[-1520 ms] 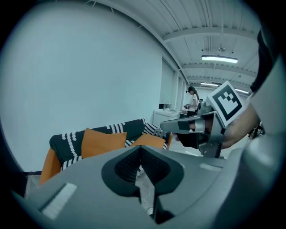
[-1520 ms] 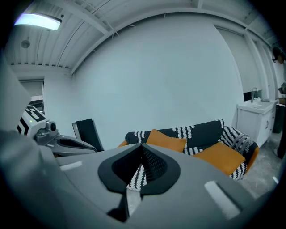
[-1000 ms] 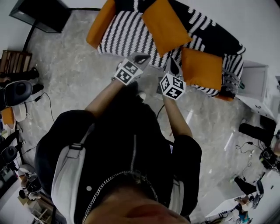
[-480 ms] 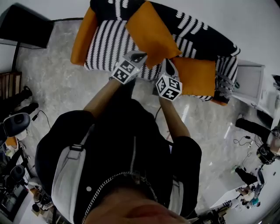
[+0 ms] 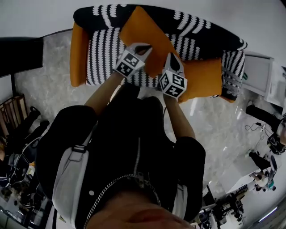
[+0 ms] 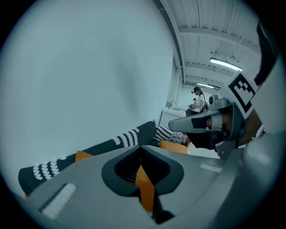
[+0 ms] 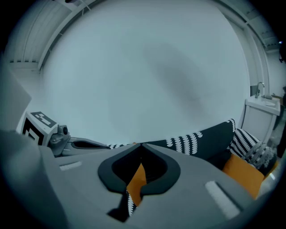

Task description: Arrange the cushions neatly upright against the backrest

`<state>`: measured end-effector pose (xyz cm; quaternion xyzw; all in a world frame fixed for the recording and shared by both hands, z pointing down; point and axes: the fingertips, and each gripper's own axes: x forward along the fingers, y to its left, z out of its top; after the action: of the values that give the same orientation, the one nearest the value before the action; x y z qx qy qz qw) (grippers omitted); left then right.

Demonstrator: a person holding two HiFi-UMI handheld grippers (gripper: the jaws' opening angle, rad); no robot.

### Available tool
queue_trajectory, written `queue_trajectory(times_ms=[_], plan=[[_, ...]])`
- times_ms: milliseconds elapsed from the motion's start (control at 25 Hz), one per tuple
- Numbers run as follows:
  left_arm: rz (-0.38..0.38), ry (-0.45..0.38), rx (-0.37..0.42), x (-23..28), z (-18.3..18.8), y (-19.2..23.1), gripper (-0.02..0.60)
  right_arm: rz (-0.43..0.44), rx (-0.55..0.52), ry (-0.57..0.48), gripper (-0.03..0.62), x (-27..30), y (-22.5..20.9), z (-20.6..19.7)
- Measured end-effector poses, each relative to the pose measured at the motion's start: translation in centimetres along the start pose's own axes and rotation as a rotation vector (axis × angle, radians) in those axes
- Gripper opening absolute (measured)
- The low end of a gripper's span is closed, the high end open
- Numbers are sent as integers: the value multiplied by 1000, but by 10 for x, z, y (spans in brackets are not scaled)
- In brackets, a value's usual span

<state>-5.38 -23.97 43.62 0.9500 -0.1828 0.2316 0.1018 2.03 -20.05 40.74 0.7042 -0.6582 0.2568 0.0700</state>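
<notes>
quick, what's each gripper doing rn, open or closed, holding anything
left gripper: closed, pinching the middle orange cushion.
right gripper: closed on the same cushion.

Left gripper (image 5: 145,47) and right gripper (image 5: 174,58) pretty much covered the lower edge of the tilted orange fabric cushion (image 5: 143,29), top centre; their own views only caught a sliver.

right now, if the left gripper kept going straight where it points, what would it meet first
The orange cushion that the left gripper is shut on; beyond it, probably the sofa's black-and-white backrest, though depth is hard to judge.
</notes>
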Motion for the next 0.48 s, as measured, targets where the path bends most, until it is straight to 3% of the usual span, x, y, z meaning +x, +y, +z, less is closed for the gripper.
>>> queue_trajectory(times_ms=[240, 480], plan=[[-28, 26, -23, 41, -2, 44, 11, -41, 27, 31, 3, 51, -19, 6], [-12, 31, -29, 70, 2, 58, 11, -50, 46, 61, 3, 70, -46, 5]])
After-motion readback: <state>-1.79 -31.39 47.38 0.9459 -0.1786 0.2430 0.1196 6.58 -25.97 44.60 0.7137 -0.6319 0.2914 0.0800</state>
